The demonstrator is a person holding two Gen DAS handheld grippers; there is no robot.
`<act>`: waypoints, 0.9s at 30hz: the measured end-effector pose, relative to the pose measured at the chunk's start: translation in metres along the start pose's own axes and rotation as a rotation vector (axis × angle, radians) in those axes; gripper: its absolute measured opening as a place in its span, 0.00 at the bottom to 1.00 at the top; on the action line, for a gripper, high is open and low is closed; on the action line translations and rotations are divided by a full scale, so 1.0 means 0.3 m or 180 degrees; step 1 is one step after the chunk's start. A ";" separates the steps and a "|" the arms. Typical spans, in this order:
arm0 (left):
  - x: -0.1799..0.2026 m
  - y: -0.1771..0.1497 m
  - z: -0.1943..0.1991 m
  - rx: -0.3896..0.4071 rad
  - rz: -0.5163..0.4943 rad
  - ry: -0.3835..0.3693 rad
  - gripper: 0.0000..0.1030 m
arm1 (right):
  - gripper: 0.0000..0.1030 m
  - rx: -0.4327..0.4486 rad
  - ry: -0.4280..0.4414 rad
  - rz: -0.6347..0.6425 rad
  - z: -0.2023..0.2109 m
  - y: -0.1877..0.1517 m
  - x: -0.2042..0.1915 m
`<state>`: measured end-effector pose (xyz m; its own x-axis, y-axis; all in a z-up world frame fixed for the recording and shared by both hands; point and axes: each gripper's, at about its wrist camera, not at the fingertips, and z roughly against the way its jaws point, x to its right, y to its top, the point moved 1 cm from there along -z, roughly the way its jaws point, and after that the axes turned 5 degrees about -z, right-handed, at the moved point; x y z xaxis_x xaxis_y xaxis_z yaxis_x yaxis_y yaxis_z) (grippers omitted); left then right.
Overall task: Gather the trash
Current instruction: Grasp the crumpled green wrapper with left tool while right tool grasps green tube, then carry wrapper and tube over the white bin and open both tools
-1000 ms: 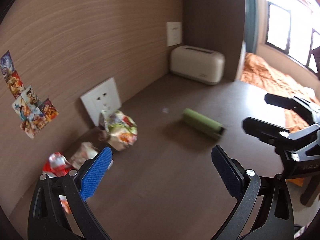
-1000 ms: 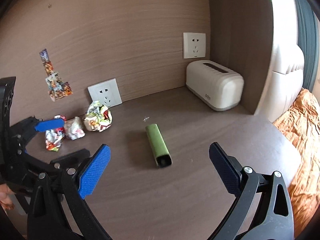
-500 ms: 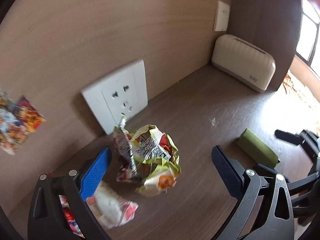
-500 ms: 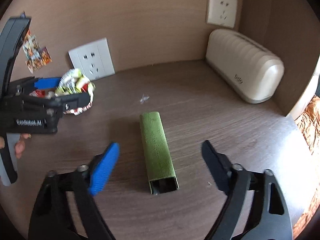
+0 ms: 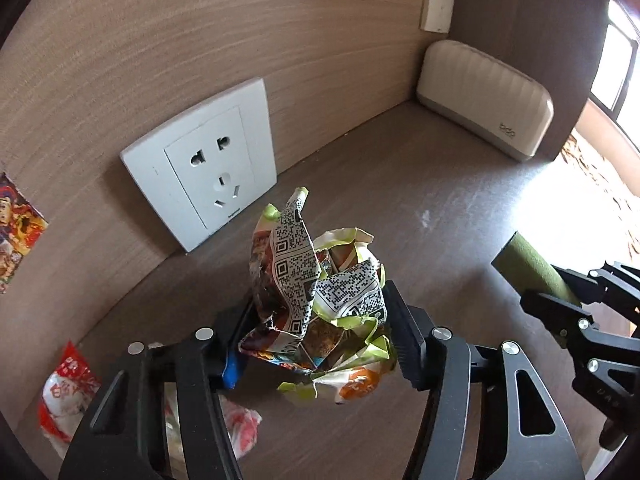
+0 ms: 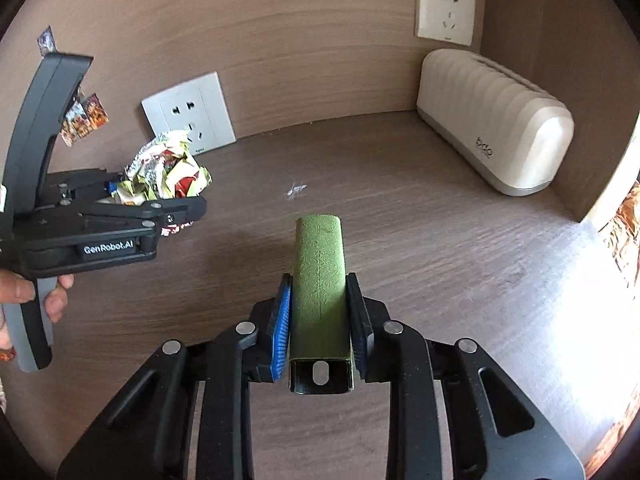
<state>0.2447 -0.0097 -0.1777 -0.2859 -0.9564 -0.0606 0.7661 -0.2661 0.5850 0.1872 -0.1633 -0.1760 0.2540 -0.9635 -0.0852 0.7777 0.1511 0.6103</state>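
Observation:
A crumpled green and yellow snack wrapper (image 5: 304,276) lies on the dark wooden desk below a wall socket (image 5: 204,176). My left gripper (image 5: 316,332) straddles it, its jaws closing, both pads pressing the wrapper's sides. From the right wrist view, the same left gripper (image 6: 160,200) and wrapper (image 6: 164,168) sit at the left, with a hand on the handle. My right gripper (image 6: 319,320) is shut on a green rectangular box (image 6: 319,276) that lies flat, open end toward the camera. Two red and white wrappers (image 5: 66,384) lie behind the left fingers.
A cream ribbed appliance (image 6: 492,120) stands in the back right corner under a second socket (image 6: 444,8). Stickers (image 5: 16,232) are on the wall at the left. A tiny white scrap (image 6: 296,190) lies mid-desk. Orange bedding (image 6: 624,224) lies beyond the desk's right edge.
Both grippers came down and forward, then closed: the left around the crumpled wrapper, the right onto the green box. Both had stood wide open with nothing between their fingers.

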 end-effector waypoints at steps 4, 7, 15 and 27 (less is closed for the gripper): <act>0.017 -0.019 0.082 0.0108 -0.0048 -0.0036 0.56 | 0.27 0.0093 -0.0017 -0.0003 0.071 -0.004 -0.005; 0.042 -0.036 0.153 0.0196 -0.0081 -0.0092 0.56 | 0.27 0.0170 -0.0047 -0.0002 0.136 -0.016 -0.007; 0.170 -0.074 0.294 0.0302 -0.0303 -0.0263 0.56 | 0.27 0.0392 -0.0193 -0.0114 0.333 -0.114 0.038; 0.553 -0.123 0.395 0.0345 -0.1031 -0.0637 0.56 | 0.27 0.0498 -0.0544 -0.0413 0.573 -0.334 0.201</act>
<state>0.1008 -0.1442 -0.1135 -0.6176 -0.7796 -0.1036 0.5557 -0.5257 0.6441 0.0257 -0.2746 -0.1069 0.0469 -0.9979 -0.0444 0.6957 0.0007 0.7184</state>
